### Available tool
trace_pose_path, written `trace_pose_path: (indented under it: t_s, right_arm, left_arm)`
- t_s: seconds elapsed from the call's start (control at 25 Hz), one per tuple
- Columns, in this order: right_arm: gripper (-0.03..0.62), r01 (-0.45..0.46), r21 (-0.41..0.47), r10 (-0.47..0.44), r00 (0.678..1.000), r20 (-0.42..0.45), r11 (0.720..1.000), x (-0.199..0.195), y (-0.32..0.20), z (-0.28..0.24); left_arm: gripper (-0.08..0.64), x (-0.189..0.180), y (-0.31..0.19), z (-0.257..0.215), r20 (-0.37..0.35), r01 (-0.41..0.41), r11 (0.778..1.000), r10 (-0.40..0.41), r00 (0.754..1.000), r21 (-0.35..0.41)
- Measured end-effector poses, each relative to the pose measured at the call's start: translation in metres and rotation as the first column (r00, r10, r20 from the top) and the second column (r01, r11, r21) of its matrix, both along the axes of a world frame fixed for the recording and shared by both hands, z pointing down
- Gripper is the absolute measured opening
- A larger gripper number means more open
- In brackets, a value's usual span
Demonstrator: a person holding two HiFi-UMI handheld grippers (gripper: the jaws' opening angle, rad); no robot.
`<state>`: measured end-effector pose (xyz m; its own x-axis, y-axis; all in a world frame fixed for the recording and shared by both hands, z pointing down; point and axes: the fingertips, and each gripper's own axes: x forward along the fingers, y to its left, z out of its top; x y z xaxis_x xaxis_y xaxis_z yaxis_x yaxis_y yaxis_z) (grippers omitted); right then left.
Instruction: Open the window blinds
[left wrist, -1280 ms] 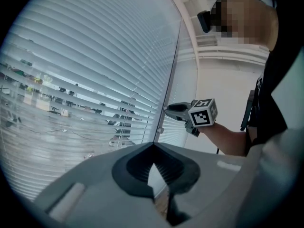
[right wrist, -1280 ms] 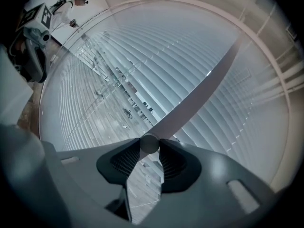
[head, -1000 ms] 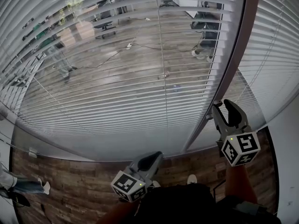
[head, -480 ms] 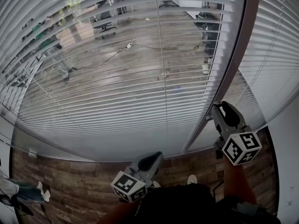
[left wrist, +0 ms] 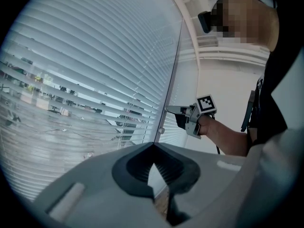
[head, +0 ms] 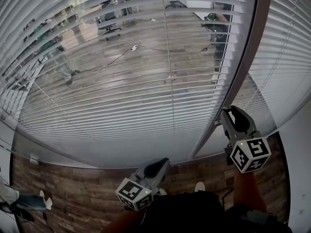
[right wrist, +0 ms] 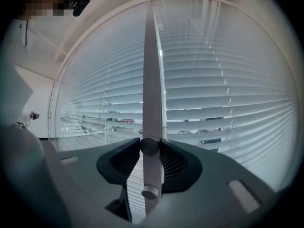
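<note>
White slatted blinds (head: 121, 81) hang behind glass, their slats tilted partly apart so a room shows through. A grey upright post (head: 238, 76) divides them from a second set of blinds (head: 286, 57). My right gripper (head: 228, 111) is at that post; its jaws have just been closing. In the right gripper view they sit on both sides of a small round knob (right wrist: 150, 146) on the post (right wrist: 152, 70), with a second knob (right wrist: 150, 192) below. My left gripper (head: 163, 161) hangs low near the glass's bottom edge, shut and empty, its tips (left wrist: 153, 145) meeting. The left gripper view shows the right gripper (left wrist: 172, 110) at the post.
Wood-plank floor (head: 73, 193) runs under the glass. A white wall (head: 299, 144) stands close on the right. Beyond the glass, a person (head: 216, 23) stands among chairs and cables. My shoes (head: 199, 186) are near the window base.
The right gripper's jaws have narrowed from wide apart to close around the knob. The person beyond the glass has shifted. The left gripper has not moved.
</note>
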<state>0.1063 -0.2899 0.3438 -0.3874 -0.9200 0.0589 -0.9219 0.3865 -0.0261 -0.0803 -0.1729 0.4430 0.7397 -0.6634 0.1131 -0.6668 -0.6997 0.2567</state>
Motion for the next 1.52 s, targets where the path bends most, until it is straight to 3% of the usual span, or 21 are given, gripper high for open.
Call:
trace_pose_path:
  t_s: [0.24,0.4,0.68,0.88,0.96,1.12,1.2,1.52]
  right_arm:
    - [0.153,-0.012,0.036,0.018,0.988,-0.151,0.999,-0.001,-0.001,-0.003]
    - [0.153,-0.017,0.078,0.040,0.952,-0.305,0.997,-0.002,0.000,-0.003]
    - [0.152,-0.001,0.132,0.070,0.852,-0.518,0.991,-0.007,0.000,-0.006]
    - [0.152,0.010,0.165,0.094,0.787,-0.610,0.986,-0.008,0.002,-0.001]
    - [0.151,0.005,0.175,0.113,0.743,-0.659,0.985,-0.008,0.003,0.000]
    - [0.152,0.007,0.224,0.170,0.627,-0.760,0.975,-0.009,0.003,0.003]
    - [0.150,0.008,0.239,0.187,0.598,-0.779,0.971,-0.009,0.003,0.005]
    - [0.152,0.003,0.244,0.192,0.608,-0.770,0.970,-0.008,0.002,0.005]
  left_arm:
    - [0.000,0.002,0.000,0.000,-0.012,-0.005,1.000,0.005,1.000,0.002]
    - [0.000,0.003,0.001,-0.001,-0.009,-0.008,1.000,0.008,1.000,0.005]
    - [0.000,0.002,0.002,-0.001,-0.004,-0.005,1.000,0.005,1.000,0.006]
    - [0.000,0.002,0.004,-0.005,0.012,0.000,1.000,0.000,1.000,-0.015]
    - [0.000,0.002,0.003,-0.007,0.007,0.011,1.000,-0.011,1.000,-0.010]
    - [0.000,0.002,0.004,-0.004,-0.004,0.004,1.000,-0.004,1.000,0.004]
    - [0.000,0.002,0.005,-0.004,-0.010,0.003,1.000,-0.003,1.000,0.004]
    - [0.000,0.000,0.003,-0.004,0.002,0.020,1.000,-0.020,1.000,-0.007]
